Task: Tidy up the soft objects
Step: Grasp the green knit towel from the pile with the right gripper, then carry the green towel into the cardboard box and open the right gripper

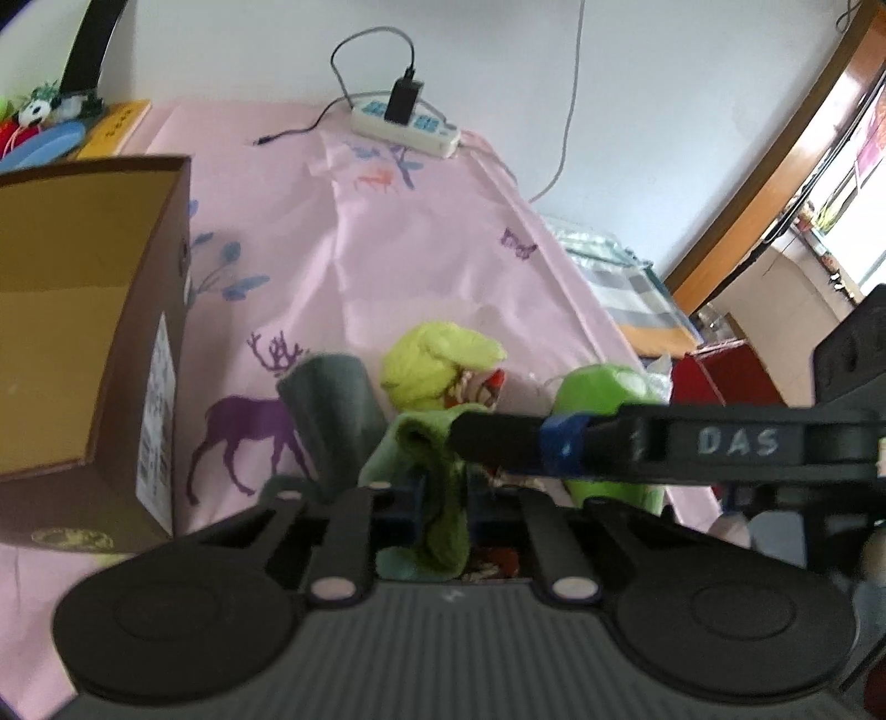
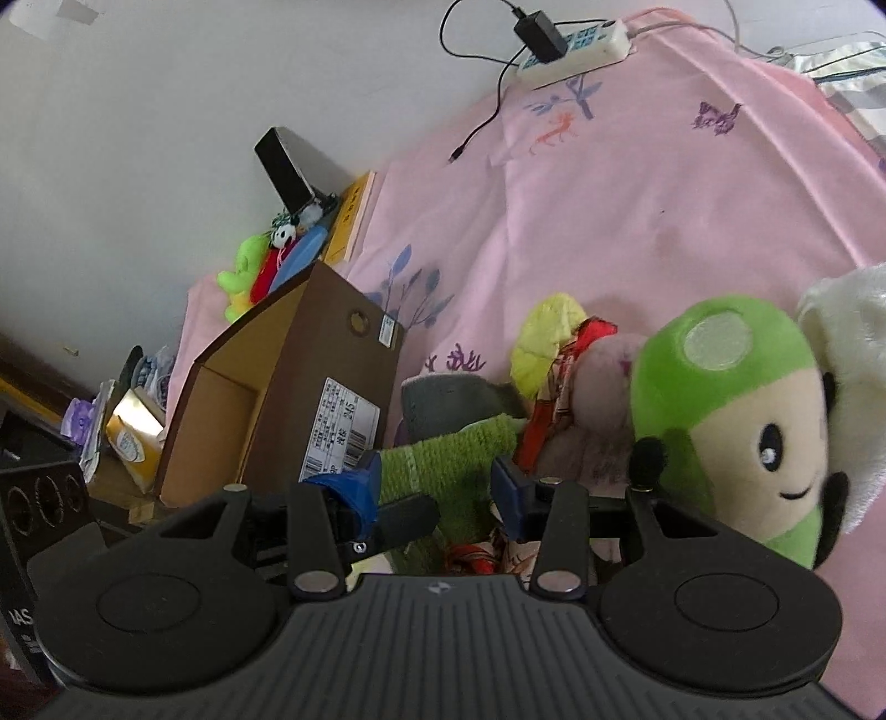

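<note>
A green knitted cloth (image 1: pixel 443 487) (image 2: pixel 443 459) hangs between both grippers. My left gripper (image 1: pixel 443 498) is shut on its lower part. My right gripper (image 2: pixel 437 487) has its jaws a little apart around the same cloth, and its arm crosses the left wrist view (image 1: pixel 609 437). Behind lie a grey cloth (image 1: pixel 332 410) (image 2: pixel 448 404), a yellow-green knit item (image 1: pixel 437 365) (image 2: pixel 545 338) and a green mushroom plush (image 1: pixel 598 387) (image 2: pixel 736 421). An open cardboard box (image 1: pixel 83 332) (image 2: pixel 277 393) stands on the left.
A pink patterned sheet (image 1: pixel 415 249) covers the bed. A power strip with charger (image 1: pixel 404 122) (image 2: pixel 576 50) lies at the far edge. Small toys and a yellow book (image 2: pixel 310 243) sit by the wall. A white plush (image 2: pixel 853 354) is at right.
</note>
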`<state>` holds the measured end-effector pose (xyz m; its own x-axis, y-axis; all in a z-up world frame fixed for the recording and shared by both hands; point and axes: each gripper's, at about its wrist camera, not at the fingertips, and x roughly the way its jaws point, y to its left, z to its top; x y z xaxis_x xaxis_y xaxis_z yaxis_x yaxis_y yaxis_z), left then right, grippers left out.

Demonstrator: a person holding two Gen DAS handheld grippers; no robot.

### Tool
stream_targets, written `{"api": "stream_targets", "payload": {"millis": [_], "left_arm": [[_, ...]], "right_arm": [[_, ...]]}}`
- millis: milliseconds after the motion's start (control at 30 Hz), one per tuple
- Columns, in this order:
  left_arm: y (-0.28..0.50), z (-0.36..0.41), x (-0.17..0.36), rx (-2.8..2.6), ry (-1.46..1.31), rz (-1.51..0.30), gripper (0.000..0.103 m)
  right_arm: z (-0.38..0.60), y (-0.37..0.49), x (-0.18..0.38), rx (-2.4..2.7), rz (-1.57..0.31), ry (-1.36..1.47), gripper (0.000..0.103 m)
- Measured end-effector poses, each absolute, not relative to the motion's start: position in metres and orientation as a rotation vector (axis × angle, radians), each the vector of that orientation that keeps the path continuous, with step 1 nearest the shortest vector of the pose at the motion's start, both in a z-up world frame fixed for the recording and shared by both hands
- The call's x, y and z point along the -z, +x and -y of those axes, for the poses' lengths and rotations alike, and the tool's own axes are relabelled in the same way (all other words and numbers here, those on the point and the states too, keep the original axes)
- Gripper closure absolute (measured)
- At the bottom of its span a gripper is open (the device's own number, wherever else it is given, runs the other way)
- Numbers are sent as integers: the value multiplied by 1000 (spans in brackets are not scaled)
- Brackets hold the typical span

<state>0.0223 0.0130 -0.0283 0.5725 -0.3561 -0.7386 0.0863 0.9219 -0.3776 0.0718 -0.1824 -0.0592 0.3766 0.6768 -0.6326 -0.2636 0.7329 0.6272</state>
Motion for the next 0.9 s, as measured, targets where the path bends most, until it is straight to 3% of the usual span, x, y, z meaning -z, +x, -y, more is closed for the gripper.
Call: {"api": "stream_targets", "payload": {"millis": [267,567,900], "left_arm": [[19,-17,4,277,-314,-828,97],[17,-52,-47,289,-274,-660,97],[10,-171,-66,177,-230,-588,97]], "right_arm": [[185,75,44,-756,-920,511,92],[152,80,1,-830,-789,476,93],[31,98,-21,-947,-729,430,92]]}}
